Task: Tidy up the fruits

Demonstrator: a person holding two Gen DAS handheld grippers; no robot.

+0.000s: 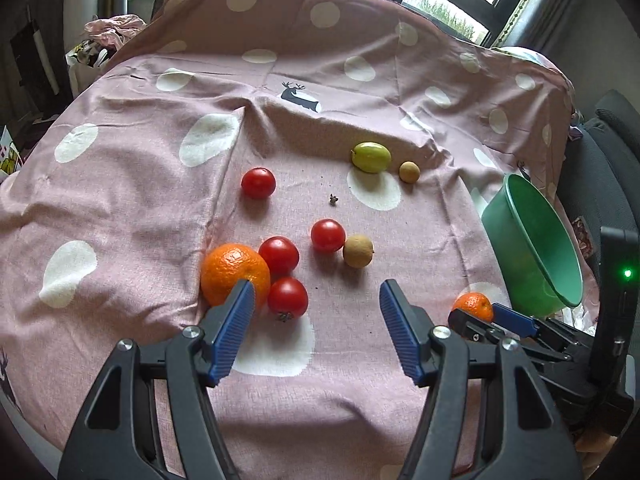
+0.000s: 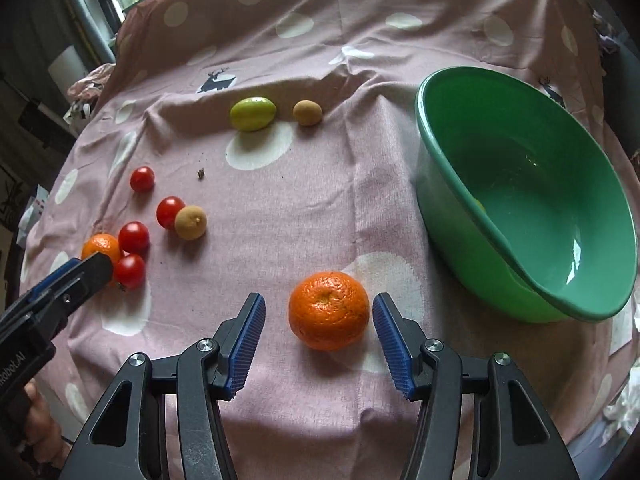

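**Q:** With both tools poised over the cloth-covered tabletop (image 2: 280,208), which step are you at?

**A:** You are at the approach to a first pick. Your right gripper (image 2: 319,316) has its jaws spread wide around the near mandarin (image 2: 329,310), one pad on each side and neither touching the peel; nothing is held. The green bowl (image 2: 444,184) sits just to its right, tilted toward you, and seems to hold no fruit yet.

**Q:** And the left?

**A:** Your left gripper (image 1: 317,304) is likewise wide open and empty. Its left pad lies in front of the larger orange (image 1: 232,272), which touches two cherry tomatoes (image 1: 279,255). Two more tomatoes, two brown longan-like fruits (image 1: 357,251) and a green fruit (image 1: 371,156) lie farther back.

**Q:** What does the next move call for?

**A:** Probably closing gently on the mandarin's widest part, since it is round and may roll, then lifting clear of the bowl's rim before release.
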